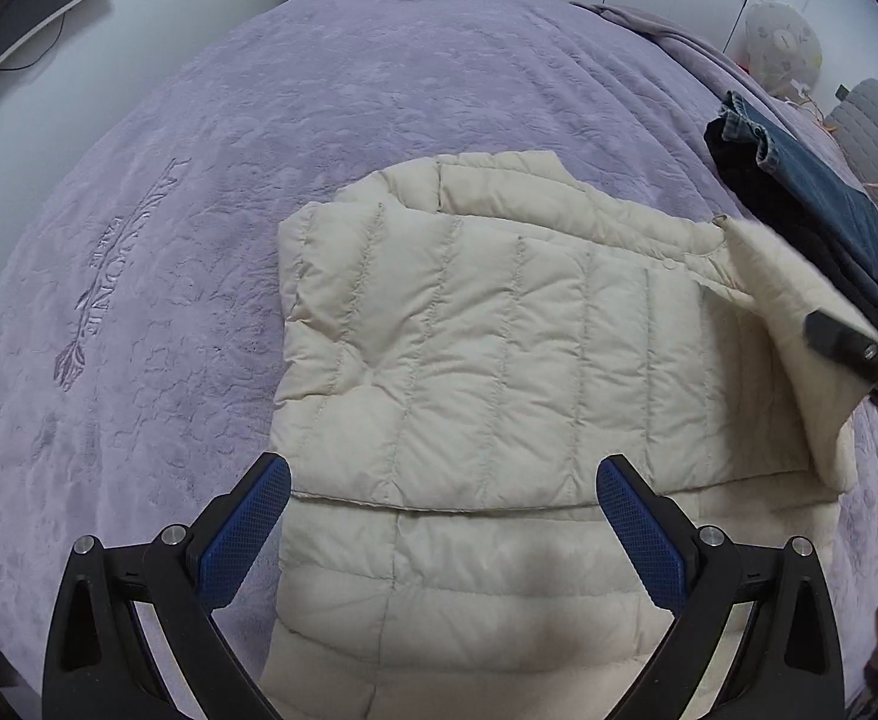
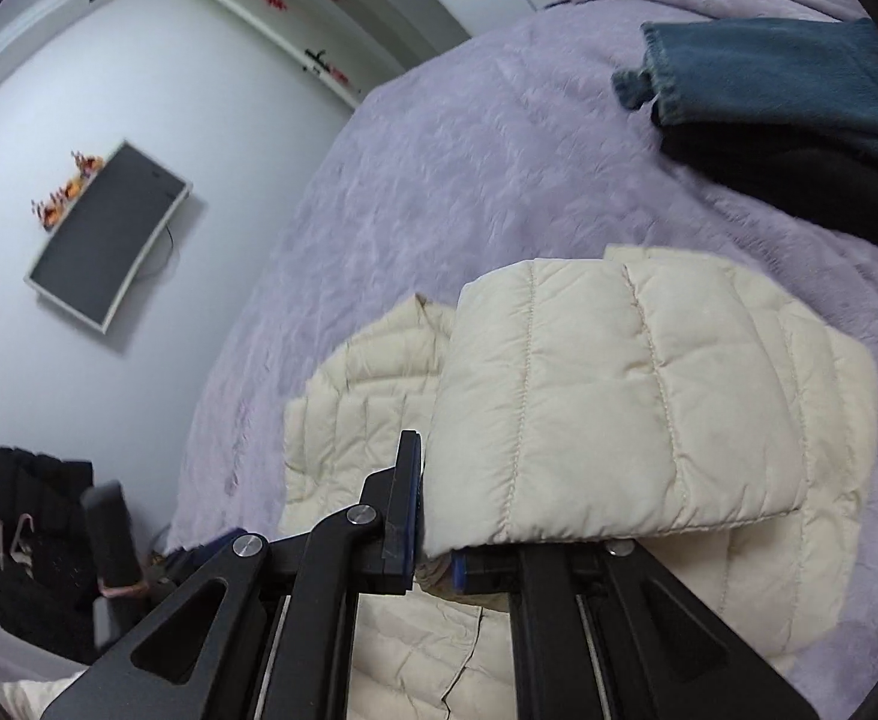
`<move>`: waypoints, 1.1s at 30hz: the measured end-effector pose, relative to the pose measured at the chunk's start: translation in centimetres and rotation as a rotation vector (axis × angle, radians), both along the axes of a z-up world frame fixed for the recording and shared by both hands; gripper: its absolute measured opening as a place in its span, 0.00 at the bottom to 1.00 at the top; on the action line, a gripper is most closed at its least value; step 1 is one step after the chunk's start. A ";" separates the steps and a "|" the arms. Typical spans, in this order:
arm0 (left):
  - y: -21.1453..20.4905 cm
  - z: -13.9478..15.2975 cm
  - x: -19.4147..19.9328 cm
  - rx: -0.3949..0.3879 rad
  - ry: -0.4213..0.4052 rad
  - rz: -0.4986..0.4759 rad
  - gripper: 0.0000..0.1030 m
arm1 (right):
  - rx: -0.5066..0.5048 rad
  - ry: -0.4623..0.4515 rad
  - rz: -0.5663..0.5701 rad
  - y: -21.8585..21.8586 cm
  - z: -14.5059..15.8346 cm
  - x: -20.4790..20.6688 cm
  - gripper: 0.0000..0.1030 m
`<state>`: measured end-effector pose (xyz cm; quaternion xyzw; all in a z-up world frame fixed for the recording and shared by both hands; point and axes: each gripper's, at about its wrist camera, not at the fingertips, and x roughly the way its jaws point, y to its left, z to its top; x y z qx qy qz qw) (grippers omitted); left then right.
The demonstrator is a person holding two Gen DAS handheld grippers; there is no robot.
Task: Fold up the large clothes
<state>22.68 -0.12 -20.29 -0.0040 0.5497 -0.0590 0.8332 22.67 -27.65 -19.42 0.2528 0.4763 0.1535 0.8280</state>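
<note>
Lilac bedspread (image 1: 379, 90) carrying a cream quilted jacket (image 1: 469, 324) partly folded, beside jeans (image 1: 811, 180); left gripper (image 1: 445, 540) hovers above it, jaws wide apart, while right gripper (image 2: 436, 516) is clamped on a raised jacket flap.

Left gripper (image 1: 442, 525): black angular arms w/ cut-out slots, silver round screws at pivots, blue mesh-textured pads (image 1: 247, 531) at 7 and 5 o'clock. Right gripper (image 2: 436, 525): same black frame, silver screws, blue pad edges.
</note>
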 end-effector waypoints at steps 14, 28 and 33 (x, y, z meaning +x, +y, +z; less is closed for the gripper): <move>-0.4 -2.6 2.1 -0.151 0.012 -0.061 0.99 | -0.075 0.114 -0.071 2.3 -4.6 -1.0 0.84; 1.2 -2.8 3.4 -0.391 0.040 -0.102 0.99 | 0.044 0.049 -0.369 -4.6 -3.0 -2.0 0.12; 2.7 -3.7 4.3 -0.642 0.125 -0.102 0.99 | -0.153 -0.070 -0.091 1.9 -0.1 0.2 0.12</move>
